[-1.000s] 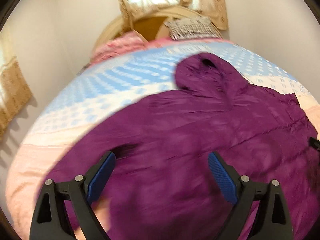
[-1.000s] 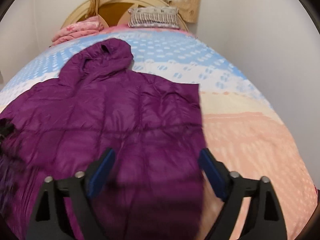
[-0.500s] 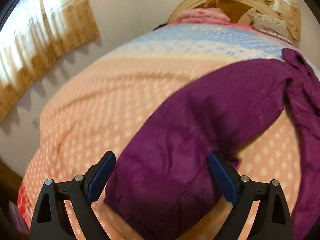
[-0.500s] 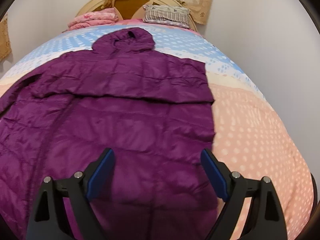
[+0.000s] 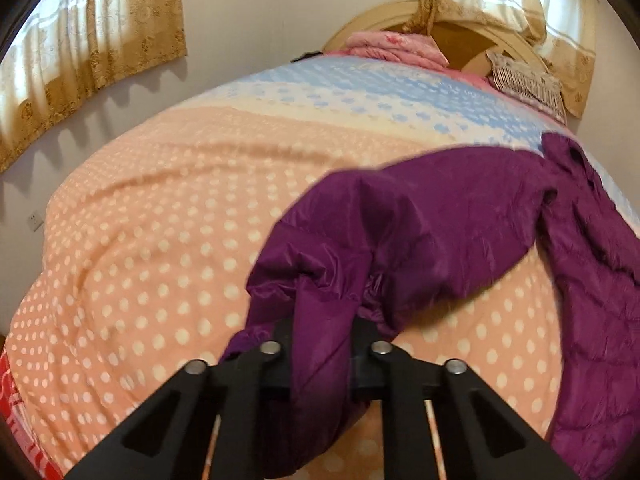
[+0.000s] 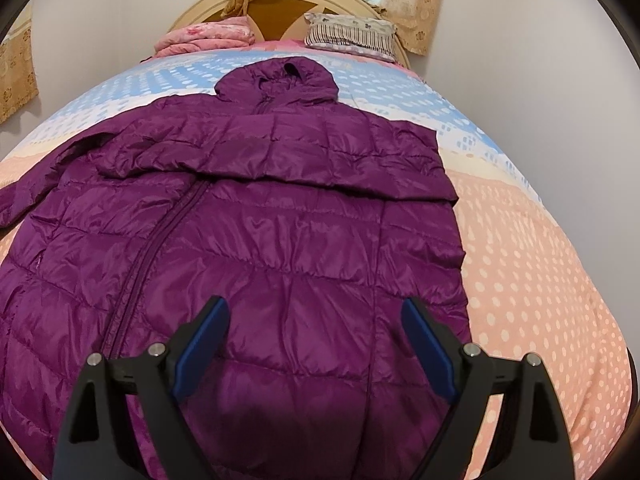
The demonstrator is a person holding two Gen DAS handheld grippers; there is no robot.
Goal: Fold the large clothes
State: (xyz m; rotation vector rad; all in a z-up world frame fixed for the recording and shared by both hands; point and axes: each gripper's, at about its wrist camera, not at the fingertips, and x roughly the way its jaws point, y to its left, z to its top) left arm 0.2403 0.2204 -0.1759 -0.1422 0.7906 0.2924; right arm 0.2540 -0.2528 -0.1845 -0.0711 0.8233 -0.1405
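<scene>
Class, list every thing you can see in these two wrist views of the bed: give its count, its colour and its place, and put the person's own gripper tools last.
Quilted hooded jacket: one, purple, spread flat on the bed, hood toward the headboard.
Jacket sleeve: one, purple, stretched out sideways, its end bunched in the left gripper.
Dotted bedspread: one, peach, cream and blue bands, covering the bed.
Folded blanket: one, pink, at the head of the bed.
Striped pillow: one, grey and white, beside the blanket.
Rounded headboard: one, beige.
Curtains: beige-gold, on the walls.
Left gripper: black, closing on the sleeve.
Right gripper: black with blue pads, open over the jacket's lower part.
</scene>
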